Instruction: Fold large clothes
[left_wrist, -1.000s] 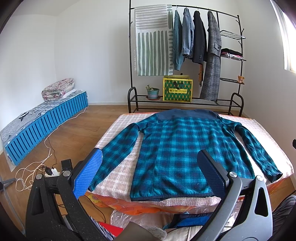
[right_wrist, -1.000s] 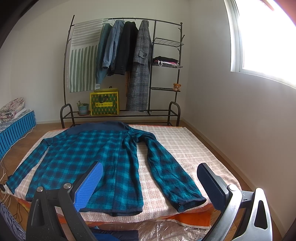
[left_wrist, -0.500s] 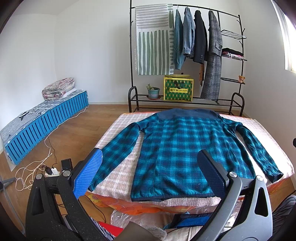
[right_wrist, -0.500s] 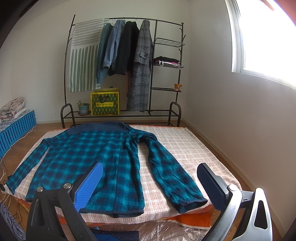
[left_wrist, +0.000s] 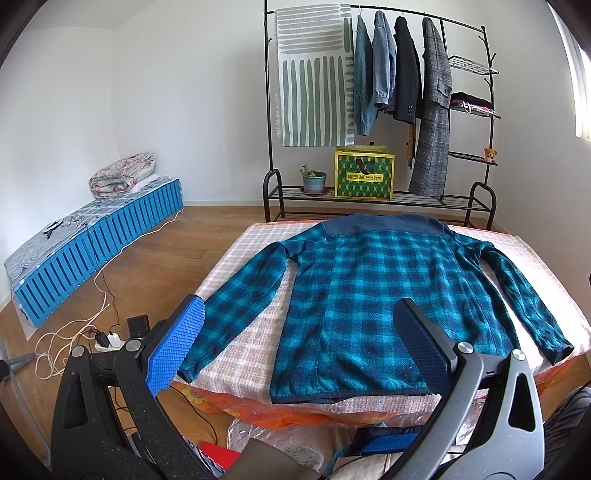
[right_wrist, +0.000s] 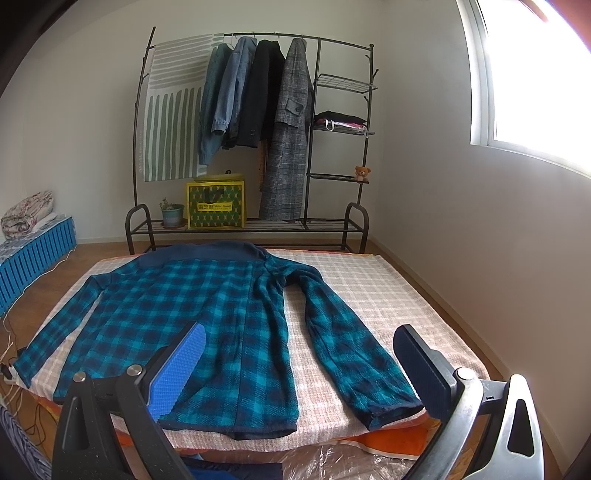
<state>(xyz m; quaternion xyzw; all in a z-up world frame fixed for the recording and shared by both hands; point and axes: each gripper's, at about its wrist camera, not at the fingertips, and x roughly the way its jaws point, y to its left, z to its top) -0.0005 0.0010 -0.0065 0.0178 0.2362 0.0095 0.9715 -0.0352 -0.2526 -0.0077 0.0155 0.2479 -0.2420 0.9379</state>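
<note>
Plaid shirt lying flat on the bed, both grippers hovering empty.

The teal plaid shirt (left_wrist: 369, 295) is lying back-up, sleeves spread, on the checked bed cover (left_wrist: 243, 332). The left gripper (left_wrist: 299, 343) and right gripper (right_wrist: 299, 354) are gaping wide, holding nothing. On the rack's (right_wrist: 243, 225) bottom shelf a green gift bag (right_wrist: 216, 205) is standing closed beside a potted plant (right_wrist: 171, 212).

Shirt (left_wrist: 373, 295): teal-and-navy plaid, solid navy yoke. Table cover (right_wrist: 373, 291): pink-white check. Hanging cloth (left_wrist: 314, 74), upper centre: green-striped white.
</note>
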